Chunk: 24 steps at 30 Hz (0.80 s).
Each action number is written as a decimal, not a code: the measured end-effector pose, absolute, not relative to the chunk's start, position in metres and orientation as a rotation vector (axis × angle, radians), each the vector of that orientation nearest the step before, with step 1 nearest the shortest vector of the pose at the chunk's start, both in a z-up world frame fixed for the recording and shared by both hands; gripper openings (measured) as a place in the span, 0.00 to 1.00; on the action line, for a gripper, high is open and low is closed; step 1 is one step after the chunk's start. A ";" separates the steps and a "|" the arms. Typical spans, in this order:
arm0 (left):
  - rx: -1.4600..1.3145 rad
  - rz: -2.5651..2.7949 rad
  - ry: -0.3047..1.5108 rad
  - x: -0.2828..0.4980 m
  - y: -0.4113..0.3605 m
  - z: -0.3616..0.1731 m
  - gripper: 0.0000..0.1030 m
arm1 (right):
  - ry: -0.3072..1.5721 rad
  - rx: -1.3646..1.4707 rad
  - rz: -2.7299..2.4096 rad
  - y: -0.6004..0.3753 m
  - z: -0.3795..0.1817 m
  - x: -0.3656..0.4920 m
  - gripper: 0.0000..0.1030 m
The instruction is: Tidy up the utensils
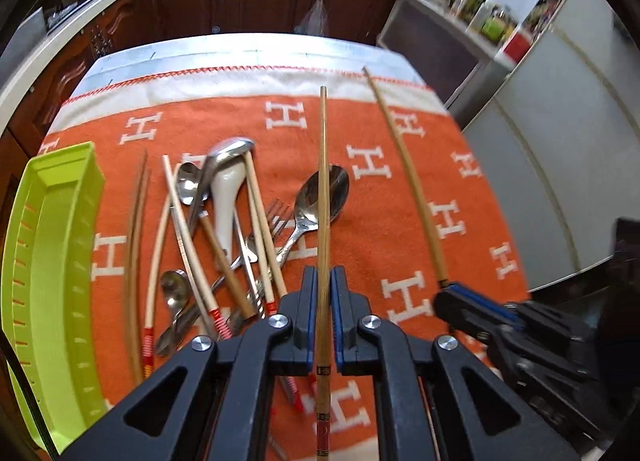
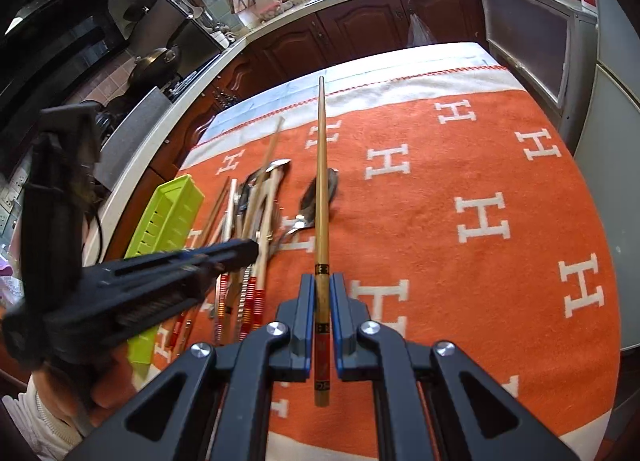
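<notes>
Chopstick (image 1: 322,197) clamped in each hand-held gripper (image 1: 323,325)

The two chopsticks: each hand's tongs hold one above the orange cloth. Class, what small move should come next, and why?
Probably carry the left tongs leftward and lay their chopstick in the green tray. Both tongs are shut on a matching bamboo stick; the right tongs hold the other chopstick. The tray lies left of the utensil pile, nearest the left hand.
</notes>
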<state>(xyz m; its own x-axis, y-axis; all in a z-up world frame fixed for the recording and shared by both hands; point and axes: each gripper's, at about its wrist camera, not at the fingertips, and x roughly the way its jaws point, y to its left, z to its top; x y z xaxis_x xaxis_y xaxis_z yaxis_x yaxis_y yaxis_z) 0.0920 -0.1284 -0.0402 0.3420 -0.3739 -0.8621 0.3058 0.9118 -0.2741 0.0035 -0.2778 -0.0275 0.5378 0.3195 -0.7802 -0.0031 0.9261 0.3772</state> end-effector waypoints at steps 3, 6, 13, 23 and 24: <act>-0.123 -0.461 1.118 0.087 -0.106 -0.022 0.04 | 0.996 0.357 0.231 -0.262 -0.022 0.003 0.07; -0.171 -0.455 1.088 0.086 -0.077 -0.001 0.04 | 1.020 0.340 0.281 -0.239 -0.019 0.002 0.07; -0.181 -0.339 0.986 0.078 -0.001 0.040 0.04 | 1.062 0.281 0.425 -0.175 0.001 0.009 0.07; -0.110 -0.084 1.010 0.089 0.100 0.013 0.04 | 1.198 0.409 0.500 -0.086 -0.011 0.049 0.07; -0.124 -0.083 1.039 0.091 0.105 0.002 0.04 | 1.224 0.424 0.493 -0.077 -0.018 0.052 0.07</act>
